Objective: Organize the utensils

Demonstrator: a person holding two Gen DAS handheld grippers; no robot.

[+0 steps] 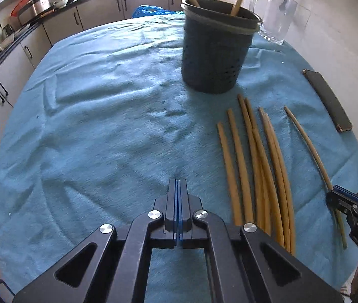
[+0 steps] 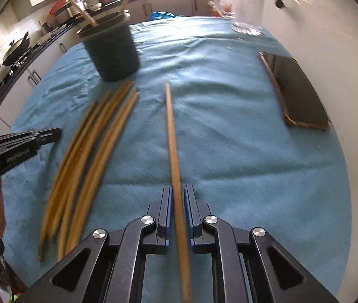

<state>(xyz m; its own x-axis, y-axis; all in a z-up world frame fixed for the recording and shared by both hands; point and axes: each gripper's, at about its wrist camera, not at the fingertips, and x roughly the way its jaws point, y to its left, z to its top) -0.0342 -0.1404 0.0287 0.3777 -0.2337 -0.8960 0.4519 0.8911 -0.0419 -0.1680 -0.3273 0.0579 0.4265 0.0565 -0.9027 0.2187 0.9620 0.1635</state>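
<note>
A dark perforated utensil holder (image 1: 214, 50) stands on the blue cloth and also shows in the right wrist view (image 2: 112, 50); two wooden chopsticks stick out of it. Several loose chopsticks (image 1: 259, 166) lie side by side on the cloth in front of it, seen at left in the right wrist view (image 2: 88, 156). My right gripper (image 2: 178, 189) is shut on one chopstick (image 2: 172, 136), which points forward; it also shows at the right edge of the left wrist view (image 1: 335, 194). My left gripper (image 1: 178, 184) is shut and empty, left of the pile.
A glass mug (image 1: 277, 17) stands behind the holder at the table's far right. A dark phone (image 2: 297, 93) lies near the right edge of the cloth (image 1: 103, 113). Kitchen counters with cabinets and pots run along the back and left.
</note>
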